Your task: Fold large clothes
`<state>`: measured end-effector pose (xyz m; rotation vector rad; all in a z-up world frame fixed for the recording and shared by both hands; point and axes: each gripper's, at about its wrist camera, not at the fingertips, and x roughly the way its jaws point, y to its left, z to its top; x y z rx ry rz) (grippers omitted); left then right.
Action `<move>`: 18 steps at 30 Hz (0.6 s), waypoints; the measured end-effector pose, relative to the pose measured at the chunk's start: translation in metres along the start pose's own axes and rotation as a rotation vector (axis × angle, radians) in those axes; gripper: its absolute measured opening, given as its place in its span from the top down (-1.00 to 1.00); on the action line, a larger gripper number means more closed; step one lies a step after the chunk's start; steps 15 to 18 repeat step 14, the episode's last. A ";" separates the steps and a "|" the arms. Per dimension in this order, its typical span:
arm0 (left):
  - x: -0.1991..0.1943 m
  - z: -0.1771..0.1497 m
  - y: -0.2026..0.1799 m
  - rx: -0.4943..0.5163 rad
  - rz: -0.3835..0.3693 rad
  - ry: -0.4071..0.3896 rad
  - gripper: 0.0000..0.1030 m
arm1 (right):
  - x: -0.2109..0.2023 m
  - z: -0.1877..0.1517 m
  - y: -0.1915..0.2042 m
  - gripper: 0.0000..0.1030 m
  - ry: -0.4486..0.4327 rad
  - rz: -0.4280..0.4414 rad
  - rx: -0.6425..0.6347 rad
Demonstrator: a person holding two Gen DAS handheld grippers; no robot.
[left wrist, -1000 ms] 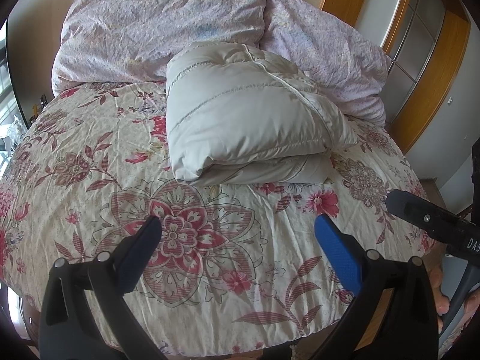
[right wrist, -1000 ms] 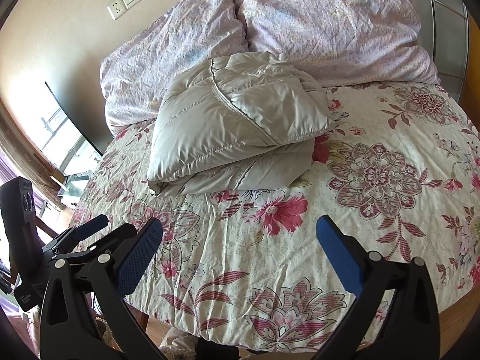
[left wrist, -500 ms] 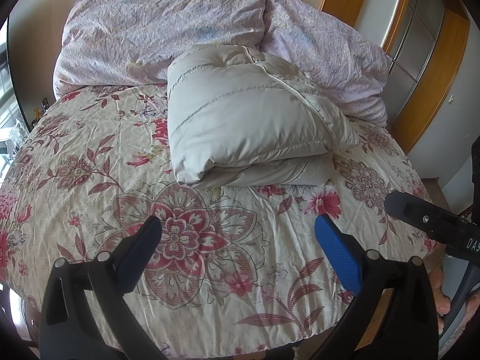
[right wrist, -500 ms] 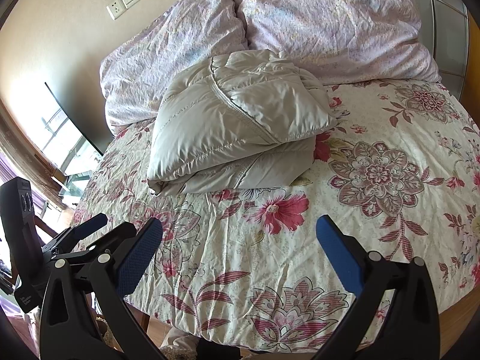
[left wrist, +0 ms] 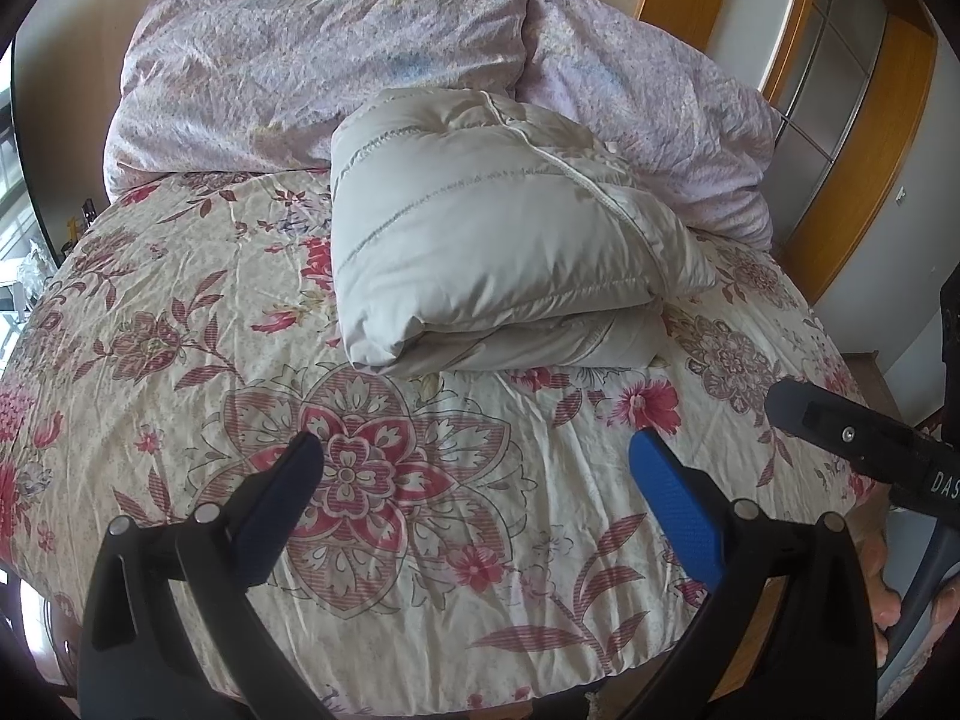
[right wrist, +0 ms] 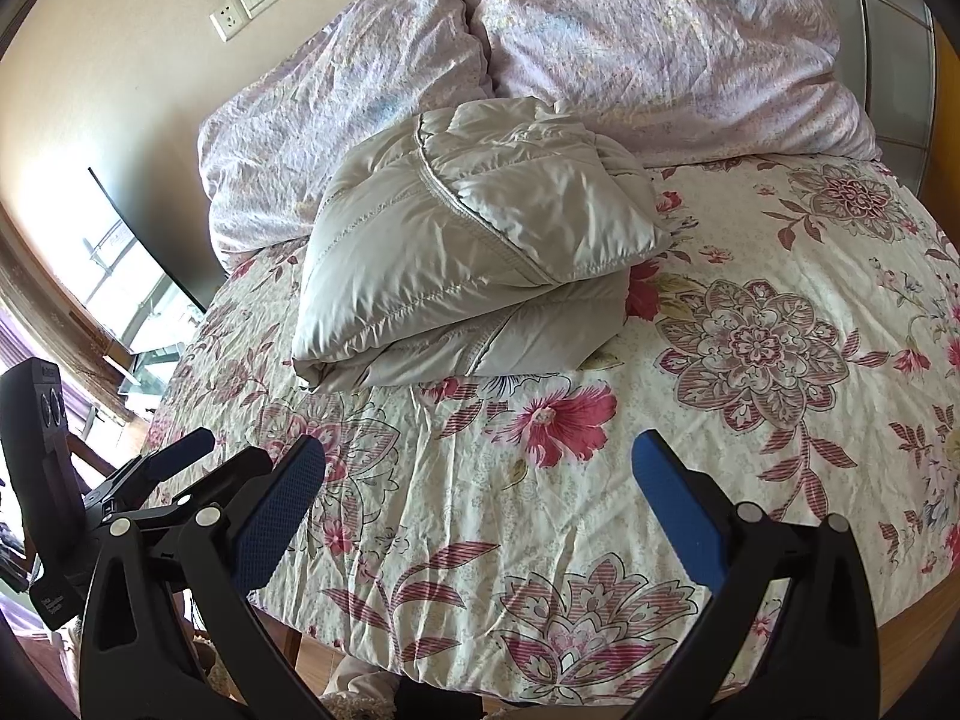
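Observation:
A beige puffer jacket (left wrist: 486, 246) lies folded into a thick bundle on the floral bedspread (left wrist: 384, 480), against the pillows. It also shows in the right wrist view (right wrist: 474, 264). My left gripper (left wrist: 474, 468) is open and empty above the near part of the bed, well short of the jacket. My right gripper (right wrist: 477, 474) is open and empty too, also short of the jacket. The left gripper also shows at the left edge of the right wrist view (right wrist: 180, 456). Part of the right gripper's body shows at the right of the left wrist view.
Two lilac pillows (left wrist: 336, 60) (right wrist: 660, 42) lean against the wall at the head of the bed. A wooden door frame (left wrist: 864, 150) stands to the right. A window (right wrist: 120, 276) and a wall socket (right wrist: 246, 0) are on the left.
Both views have shifted slightly; the jacket sits a little lower in the left wrist view. Both grippers stay open and the jacket has not moved on the bed.

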<state>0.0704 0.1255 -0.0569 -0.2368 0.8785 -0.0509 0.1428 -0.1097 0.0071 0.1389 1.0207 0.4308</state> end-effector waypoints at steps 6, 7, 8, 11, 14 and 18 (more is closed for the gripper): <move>0.000 0.000 0.001 -0.003 -0.003 0.003 -0.96 | 0.000 0.000 -0.001 -0.97 -0.001 0.002 0.000; 0.000 0.000 0.001 -0.004 -0.003 0.004 -0.96 | 0.000 0.000 -0.001 -0.97 -0.001 0.002 0.000; 0.001 0.000 0.001 -0.004 -0.003 0.004 -0.96 | 0.000 0.000 0.000 -0.97 -0.002 0.003 -0.001; 0.001 -0.001 0.001 -0.008 0.000 0.007 -0.96 | 0.000 0.000 -0.001 -0.97 -0.002 0.004 -0.002; 0.002 0.000 0.002 -0.010 0.001 0.009 -0.96 | 0.000 0.000 0.000 -0.97 -0.001 0.004 -0.003; 0.002 0.000 0.002 -0.010 0.001 0.009 -0.96 | 0.000 0.000 0.000 -0.97 -0.001 0.004 -0.003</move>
